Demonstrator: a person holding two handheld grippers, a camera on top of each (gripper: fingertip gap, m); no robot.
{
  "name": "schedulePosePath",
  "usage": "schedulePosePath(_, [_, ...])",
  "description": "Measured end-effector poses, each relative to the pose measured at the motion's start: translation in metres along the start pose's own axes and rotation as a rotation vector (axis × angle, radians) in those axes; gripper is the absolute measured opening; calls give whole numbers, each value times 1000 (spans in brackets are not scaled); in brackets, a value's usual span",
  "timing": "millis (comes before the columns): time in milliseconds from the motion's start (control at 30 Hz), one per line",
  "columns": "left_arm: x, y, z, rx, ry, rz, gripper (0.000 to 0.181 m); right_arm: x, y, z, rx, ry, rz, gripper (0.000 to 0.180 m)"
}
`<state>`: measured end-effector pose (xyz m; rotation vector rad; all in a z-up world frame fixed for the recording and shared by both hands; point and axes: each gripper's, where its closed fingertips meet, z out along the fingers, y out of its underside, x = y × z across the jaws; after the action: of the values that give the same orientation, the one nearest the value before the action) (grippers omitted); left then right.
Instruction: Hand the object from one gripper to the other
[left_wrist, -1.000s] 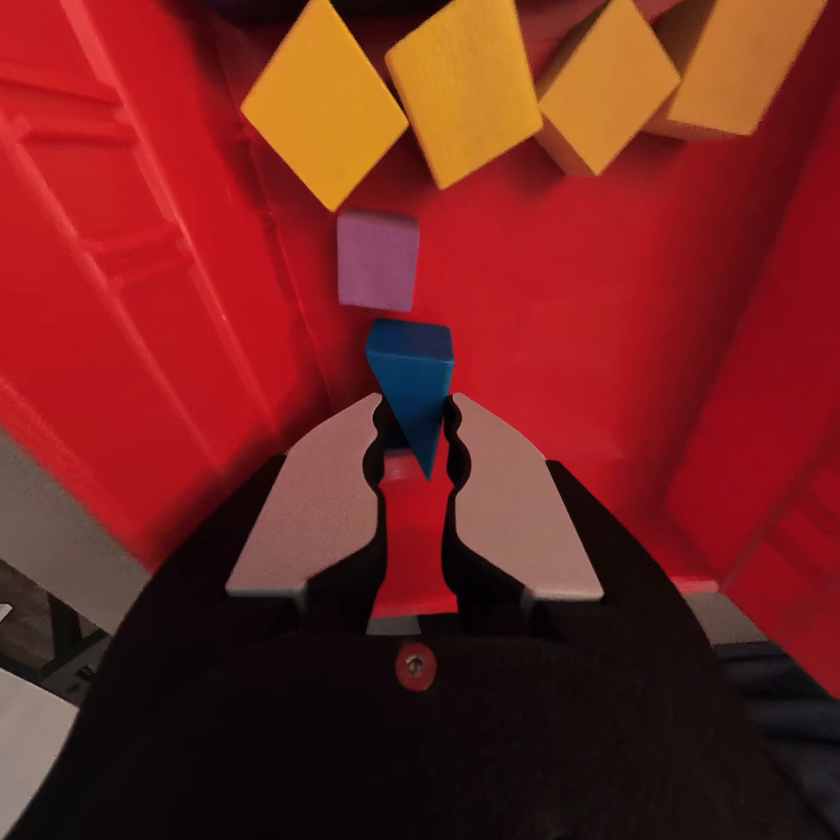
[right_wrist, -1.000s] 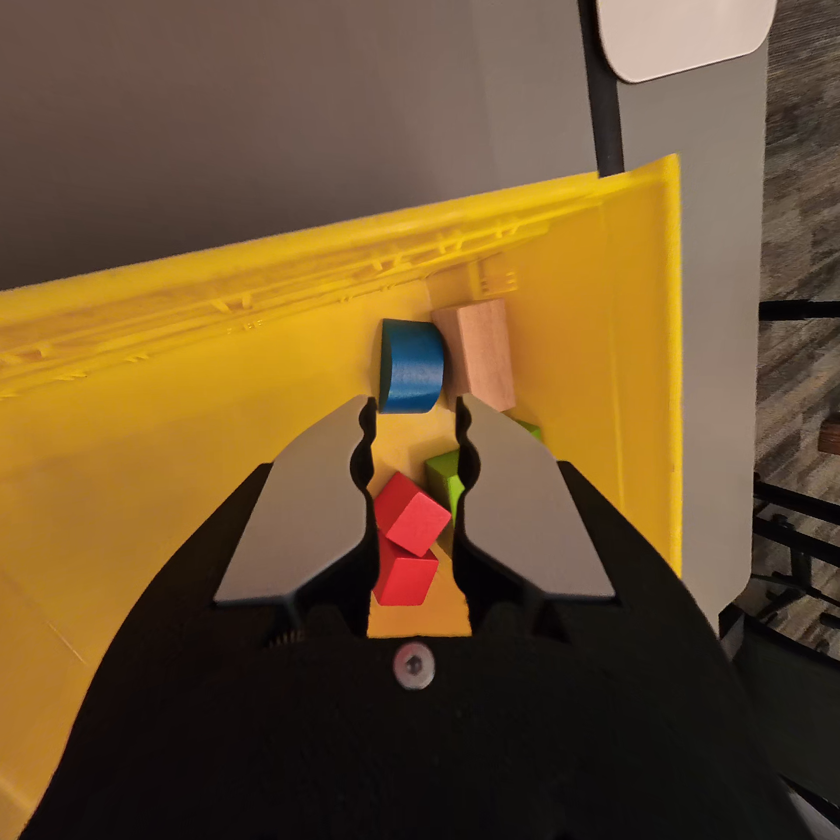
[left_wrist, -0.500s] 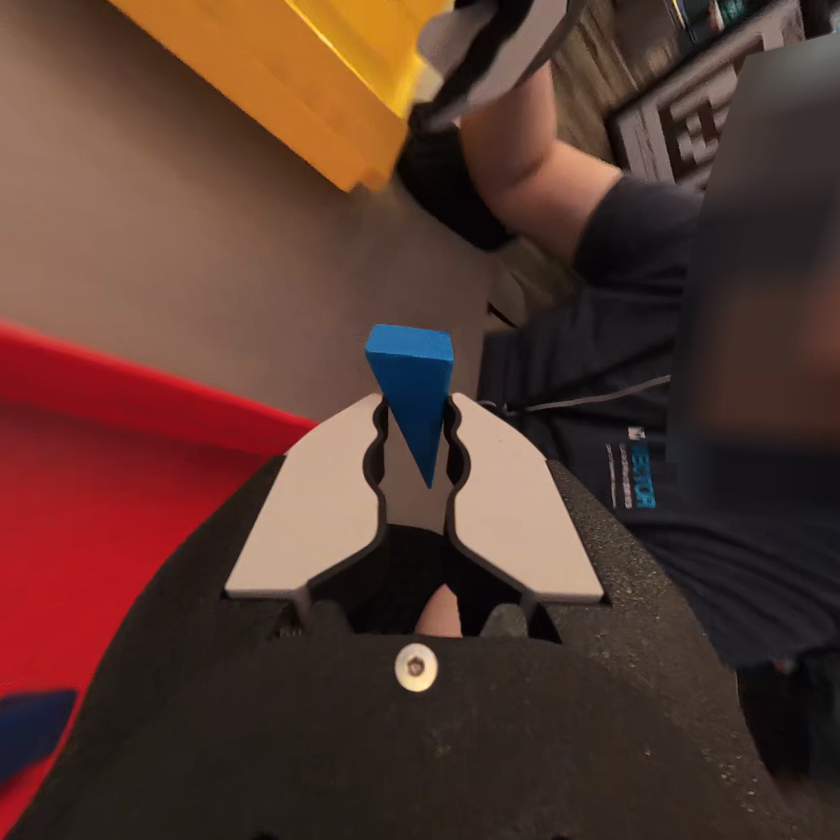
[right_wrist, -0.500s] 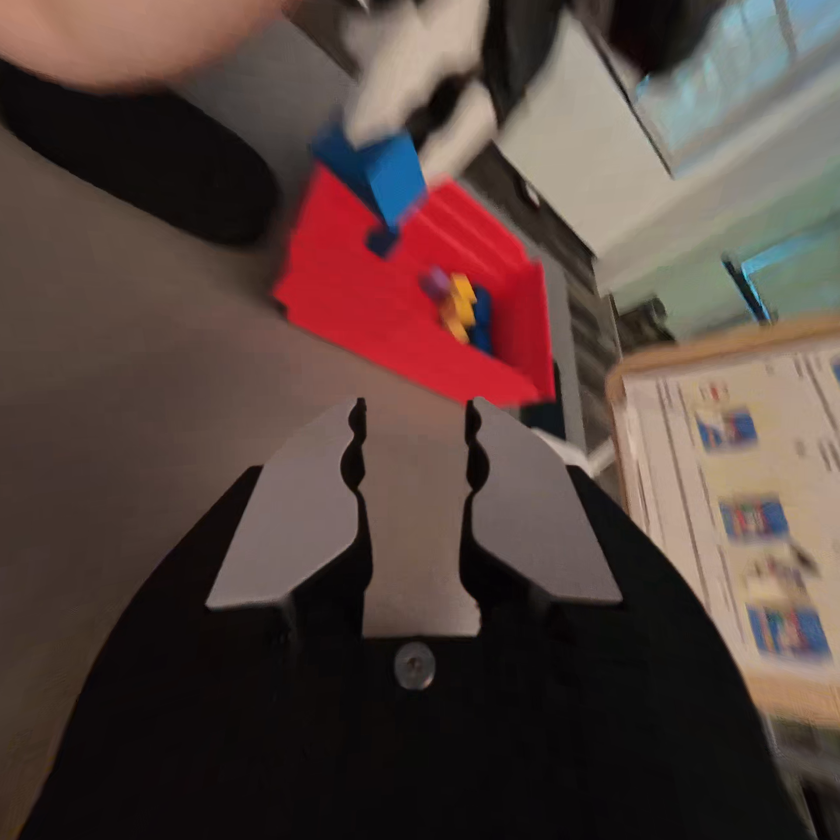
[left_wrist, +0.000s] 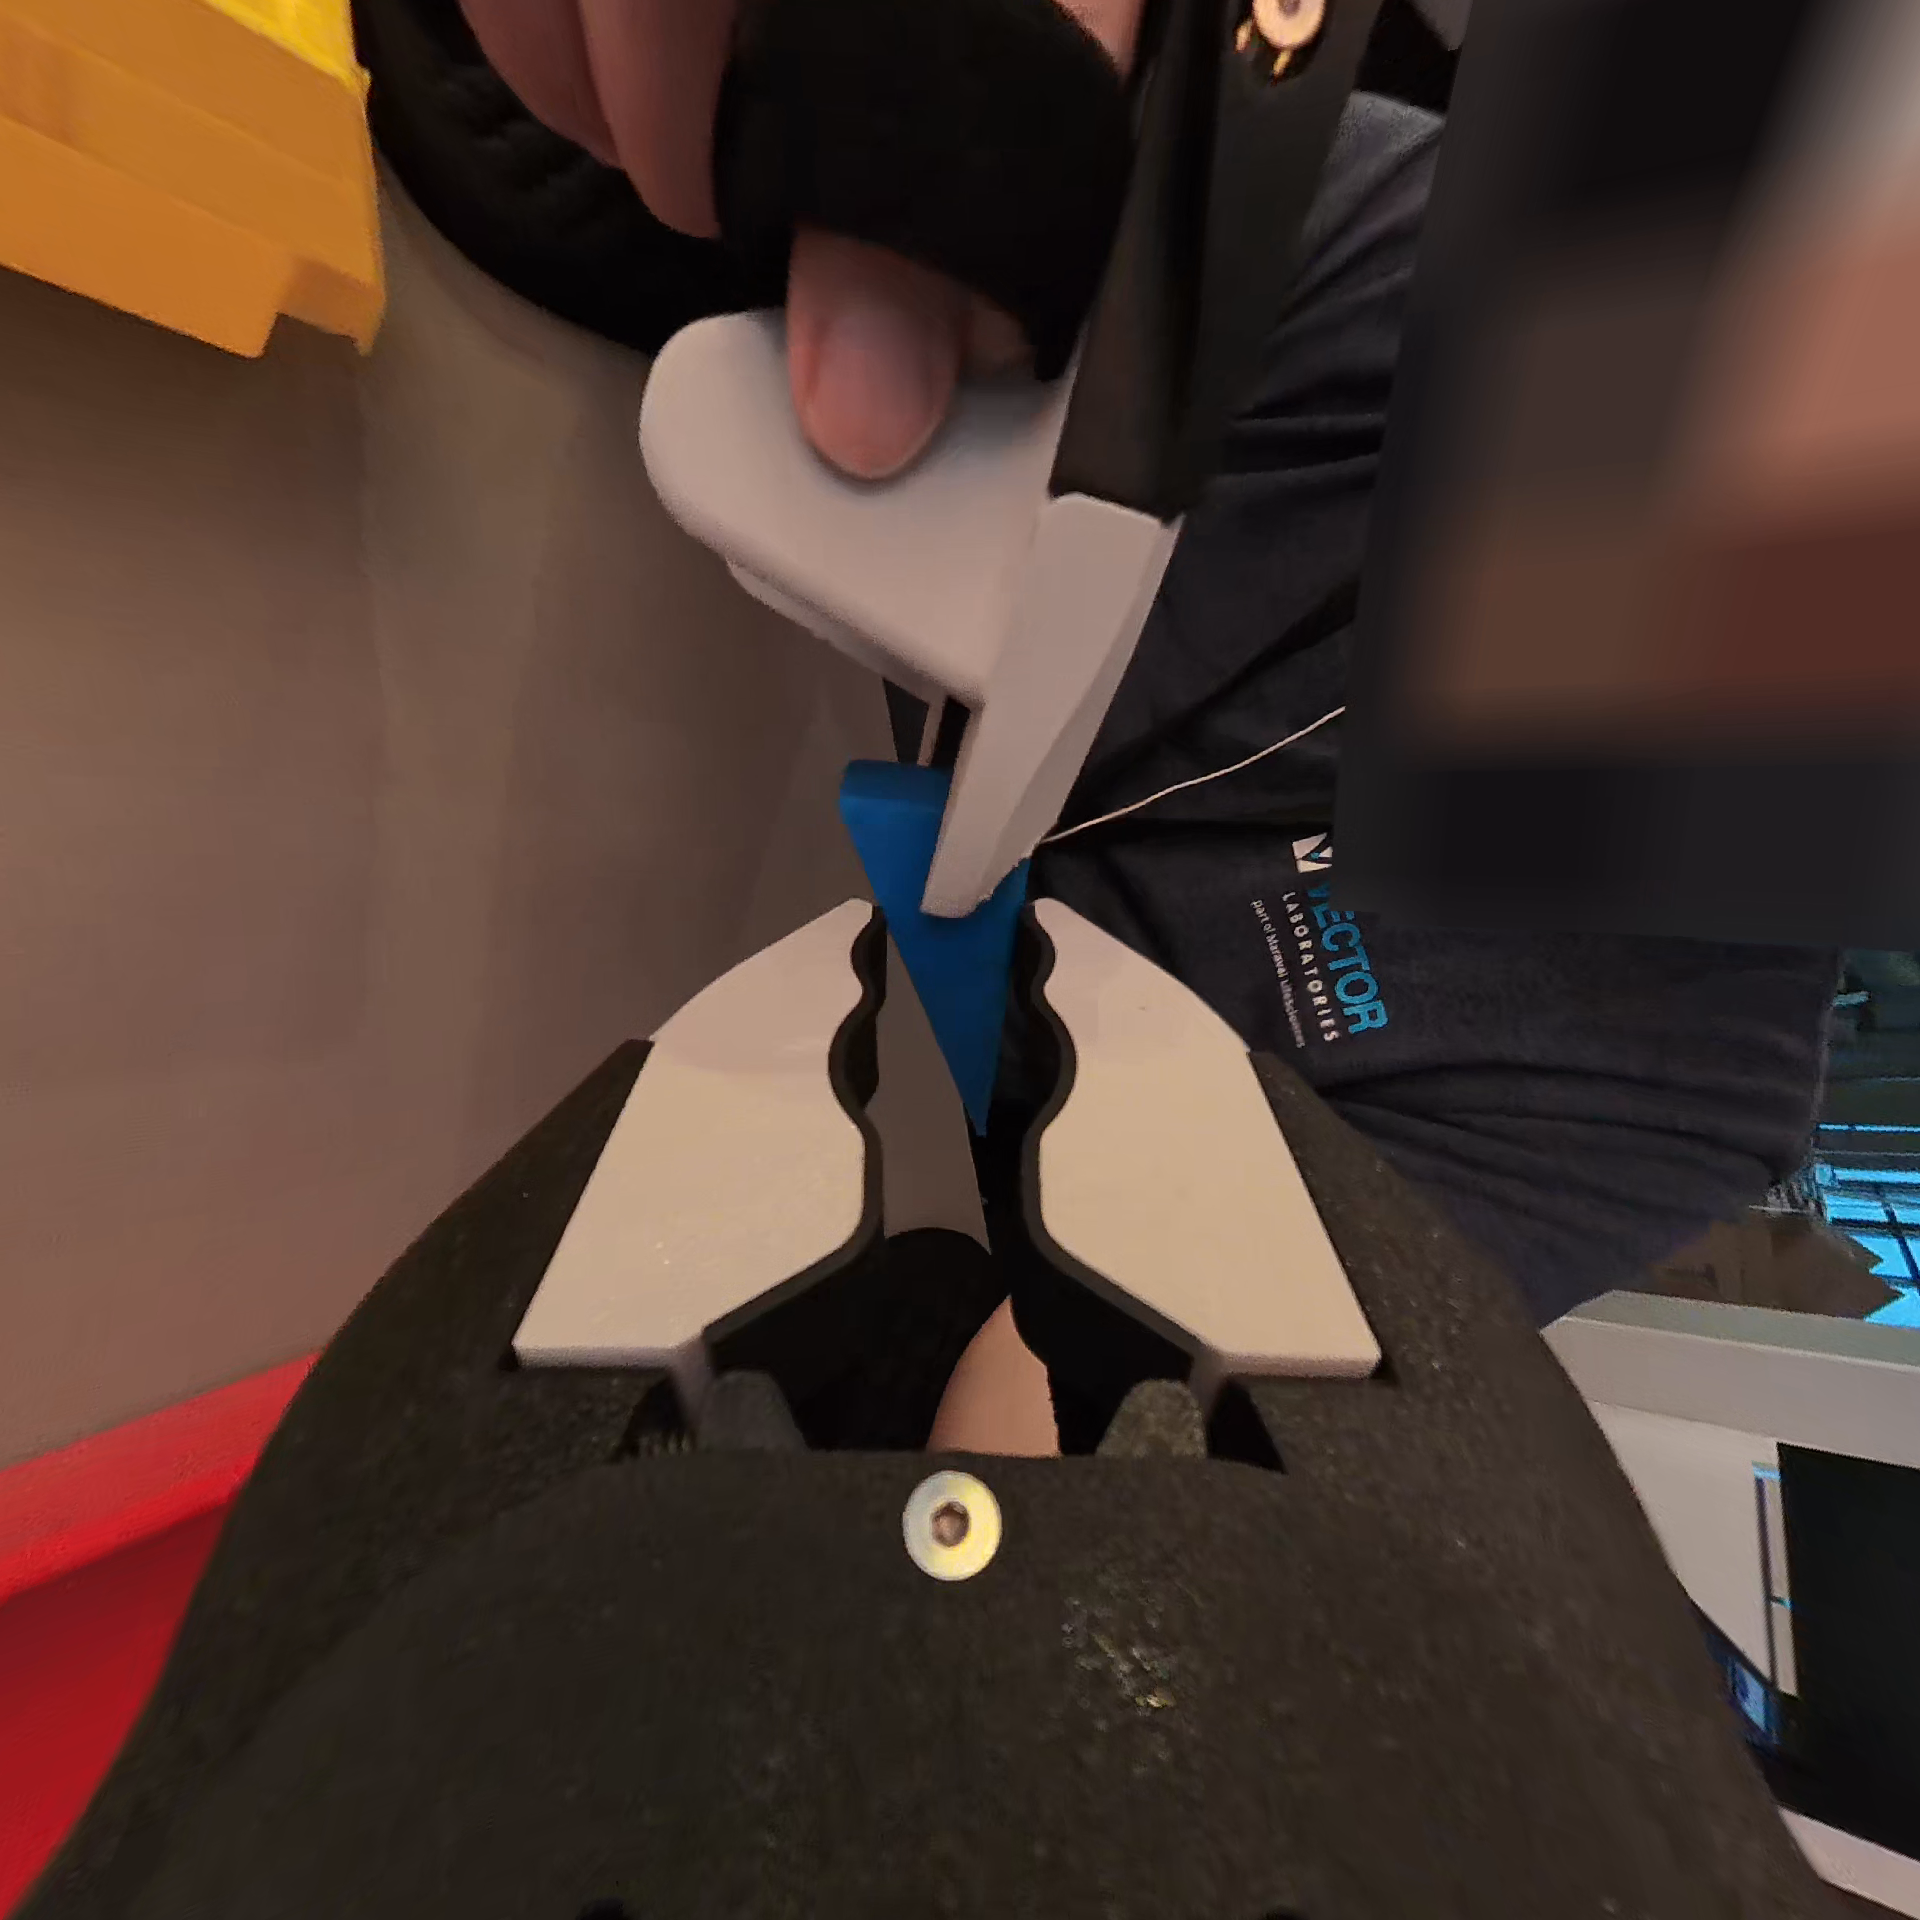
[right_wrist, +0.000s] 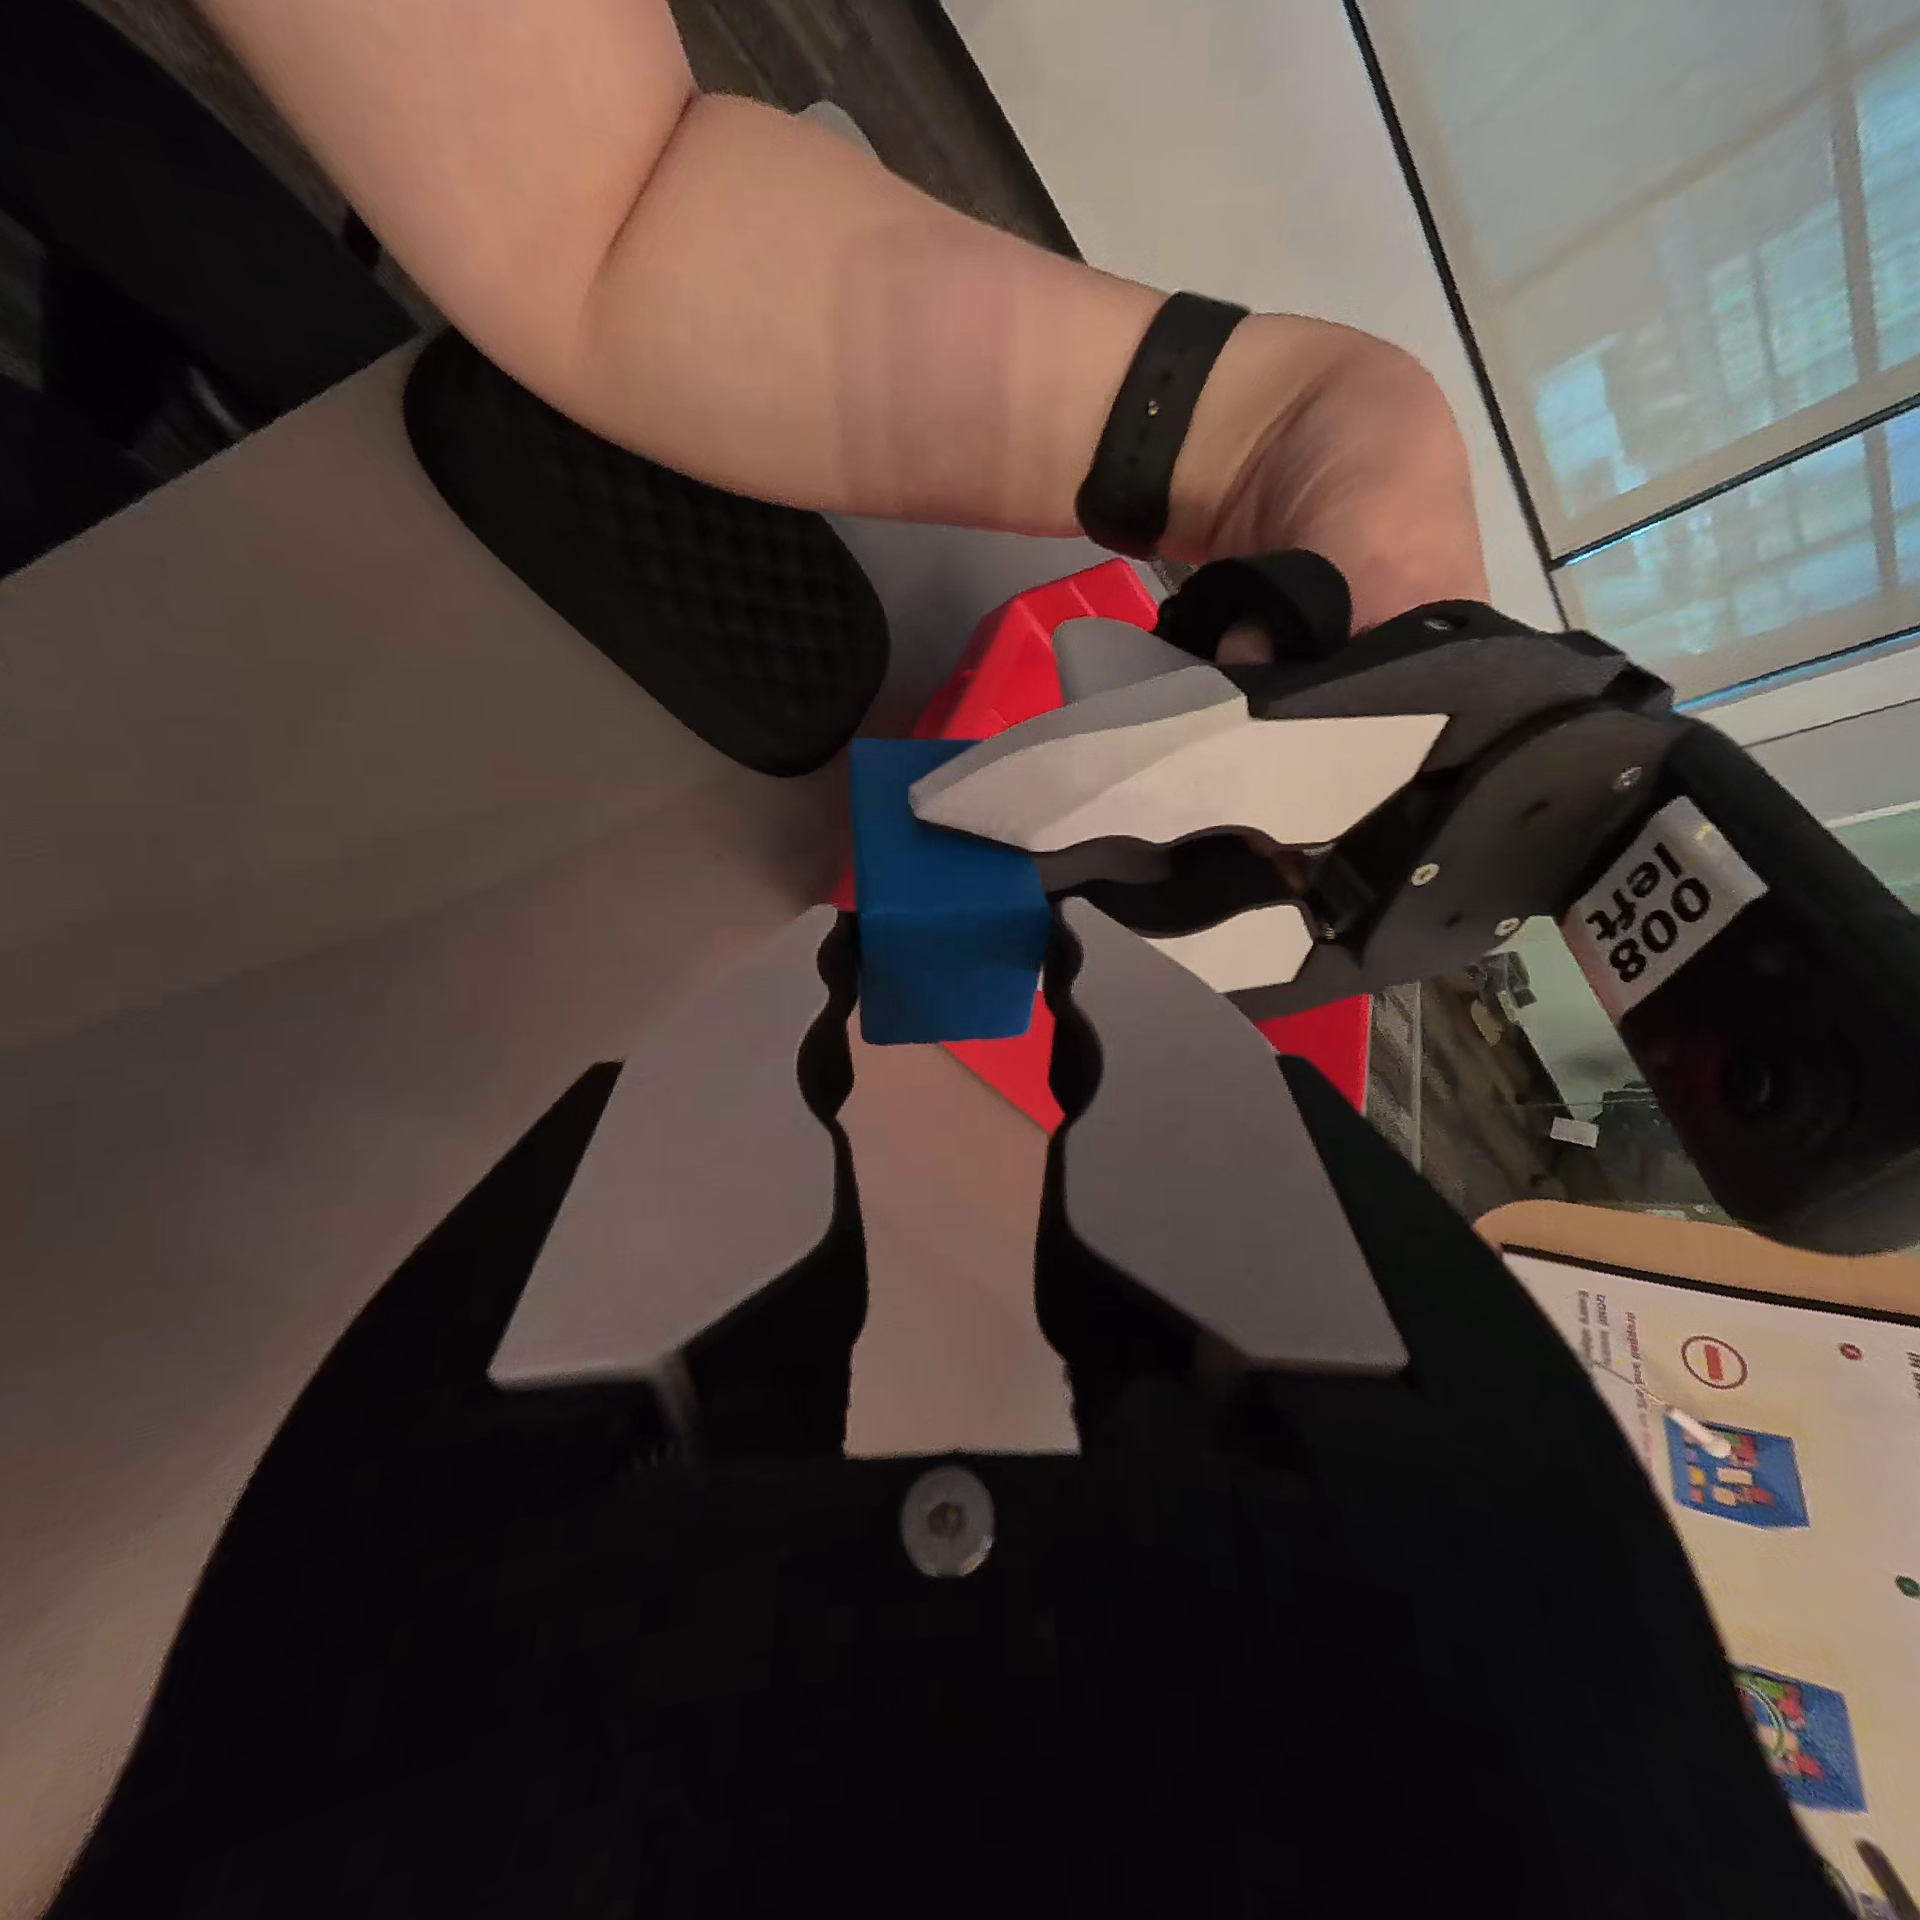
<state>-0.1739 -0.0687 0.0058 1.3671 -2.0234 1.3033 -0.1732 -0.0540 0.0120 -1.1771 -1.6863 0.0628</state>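
A blue wedge block (left_wrist: 956, 997) is held in the air by its thin end in my left gripper (left_wrist: 951, 914), which is shut on it. In the right wrist view the wedge's thick end (right_wrist: 935, 966) sits between the tips of my right gripper (right_wrist: 951, 925). The right jaws stand open at either side of the wedge, very close to its faces. The left gripper (right_wrist: 987, 862) reaches in from the right there. In the left wrist view one right gripper finger (left_wrist: 1039, 675) comes down from above and covers part of the wedge.
Below lies a grey table (left_wrist: 312, 727) with a red bin (right_wrist: 997, 665) and a yellow bin (left_wrist: 156, 156). A person's forearm with a black wristband (right_wrist: 831, 364) and a dark-shirted torso (left_wrist: 1455, 1039) are close by. A black pad (right_wrist: 644, 561) lies on the table.
The left gripper lifted the wedge out of the red bin and swung it towards the person. The right gripper left the yellow bin, turned, and closed in around the wedge's thick end.
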Motion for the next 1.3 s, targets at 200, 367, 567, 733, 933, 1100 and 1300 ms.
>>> schedulePosePath(200, [5,-25,-36,230,-71,52,30,25,27,-46,-111,80,47,35])
schedulePosePath(367, [30,-47,-78,476,-110,210,13,64,138,-144,-349,314,388,35])
schedulePosePath(567, [72,-54,-95,598,-104,524,0,9,261,-175,-718,190,715,35])
schedulePosePath(733, [108,-49,-95,647,23,692,0,-33,294,-153,-777,-6,838,35])
schedulePosePath(933, [109,-52,-111,823,1,759,0,-55,316,-137,-830,-96,886,35])
schedulePosePath(1100, [20,-42,-118,667,-419,375,8,-63,328,-136,-891,-116,896,35])
schedulePosePath(1300, [-74,45,-169,392,-1074,-210,19,-67,337,-133,-928,-123,887,35])
